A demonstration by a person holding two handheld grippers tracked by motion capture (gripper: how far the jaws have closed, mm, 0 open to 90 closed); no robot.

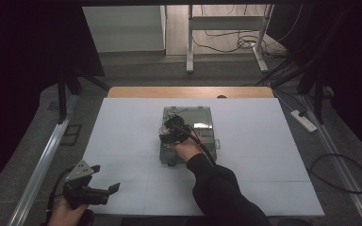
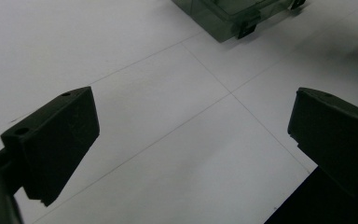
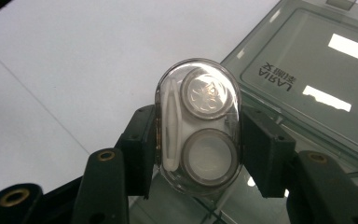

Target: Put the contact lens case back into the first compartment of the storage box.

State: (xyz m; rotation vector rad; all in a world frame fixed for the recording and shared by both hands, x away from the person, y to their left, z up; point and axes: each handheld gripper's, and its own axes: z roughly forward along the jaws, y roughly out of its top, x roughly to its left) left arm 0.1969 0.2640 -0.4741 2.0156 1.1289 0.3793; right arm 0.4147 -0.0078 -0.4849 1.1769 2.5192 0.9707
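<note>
My right gripper is shut on a clear oval contact lens case with two round wells and white tweezers inside, its pads pressing both long sides. It holds the case just over the near left part of a smoky transparent box with a closed lid. From above, the right gripper hovers over that box at the table's middle. Down at the near left corner my left gripper stands open, and in its own view the left gripper has nothing between its jaws.
The white table top spreads wide around the box. A corner of the box shows far ahead of the left gripper. Beyond the table edge lie cables and a power strip on the floor; desk legs stand behind.
</note>
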